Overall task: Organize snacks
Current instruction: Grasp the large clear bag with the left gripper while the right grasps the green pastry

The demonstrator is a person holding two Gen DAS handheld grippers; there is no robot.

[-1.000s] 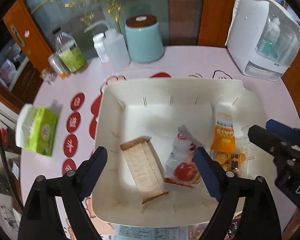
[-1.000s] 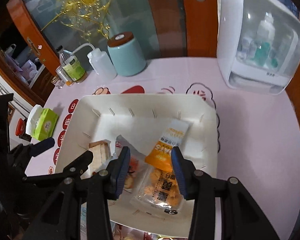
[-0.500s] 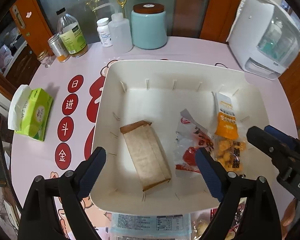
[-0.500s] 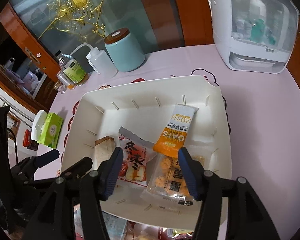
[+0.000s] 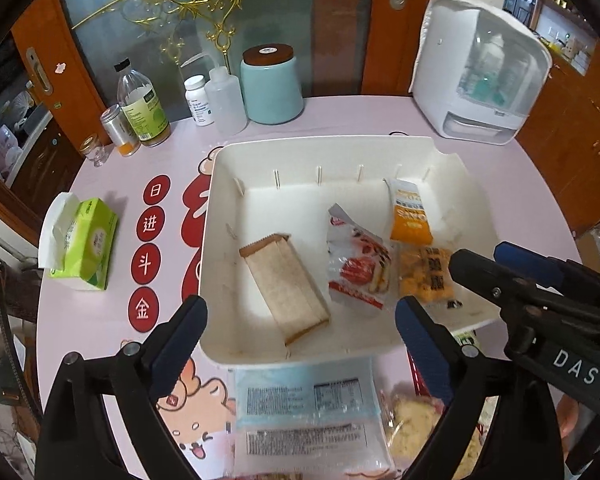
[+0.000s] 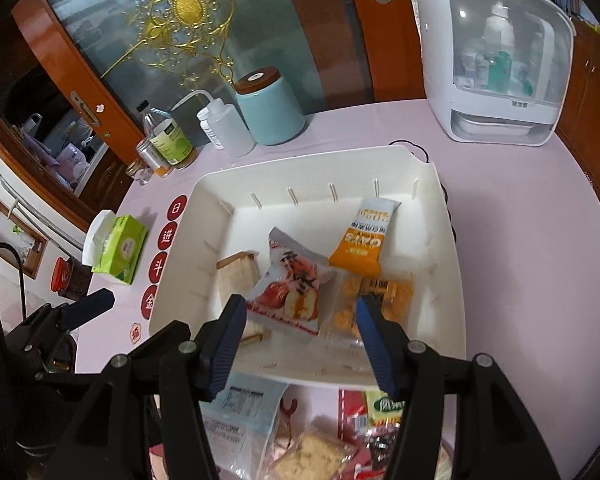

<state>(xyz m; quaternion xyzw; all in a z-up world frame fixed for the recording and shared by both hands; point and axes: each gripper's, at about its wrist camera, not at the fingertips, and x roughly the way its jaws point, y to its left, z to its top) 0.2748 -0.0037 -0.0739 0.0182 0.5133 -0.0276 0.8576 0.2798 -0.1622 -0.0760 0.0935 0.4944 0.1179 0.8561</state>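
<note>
A white tray on the pink table holds three snacks: a brown paper packet at left, a red-and-white packet in the middle, an orange oat packet at right. They also show in the right wrist view: brown packet, red packet, orange packet, tray. My left gripper is open and empty above the tray's near edge. My right gripper is open and empty over the near edge. Loose snacks lie in front: a pale blue packet and a clear cracker bag.
A green tissue pack lies left of the tray. Bottles, a teal canister and a white appliance stand along the back. Red round stickers mark the tablecloth. The right gripper shows at the right of the left wrist view.
Both grippers have drawn back toward me from the tray. The right gripper opened wider. More loose snacks in front of the tray have come into view. The tray's snacks have not moved.
</note>
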